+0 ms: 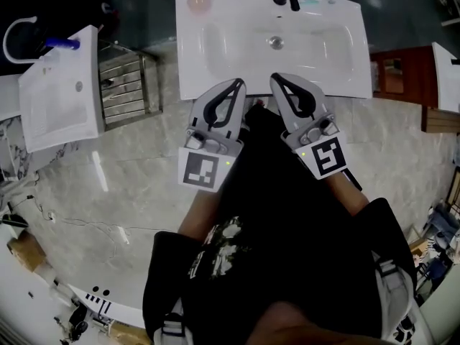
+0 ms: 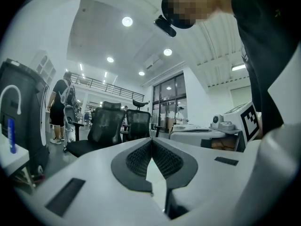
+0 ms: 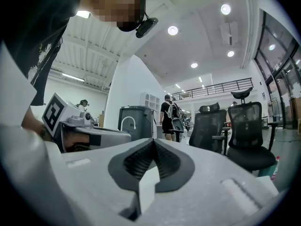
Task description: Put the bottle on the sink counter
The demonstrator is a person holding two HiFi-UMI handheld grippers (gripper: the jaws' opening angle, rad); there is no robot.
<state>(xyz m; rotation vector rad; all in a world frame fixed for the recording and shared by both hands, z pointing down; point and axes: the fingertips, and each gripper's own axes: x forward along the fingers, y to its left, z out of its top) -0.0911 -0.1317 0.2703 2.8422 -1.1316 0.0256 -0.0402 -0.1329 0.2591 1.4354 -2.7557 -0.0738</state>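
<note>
L tool (image 1: 236, 85) & R tool (image 1: 277, 78): jaws together, empty, at sink (image 1: 338, 85) edge. Risk: pinkish round thing (image 1: 199, 0) on the corner, maybe the bottle, tips if the reach is sloppy.

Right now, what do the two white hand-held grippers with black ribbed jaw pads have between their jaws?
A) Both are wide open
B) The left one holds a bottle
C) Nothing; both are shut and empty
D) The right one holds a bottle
C: in its own view, the left gripper has its jaws pressed together with nothing between them, and so does the right gripper.
</note>
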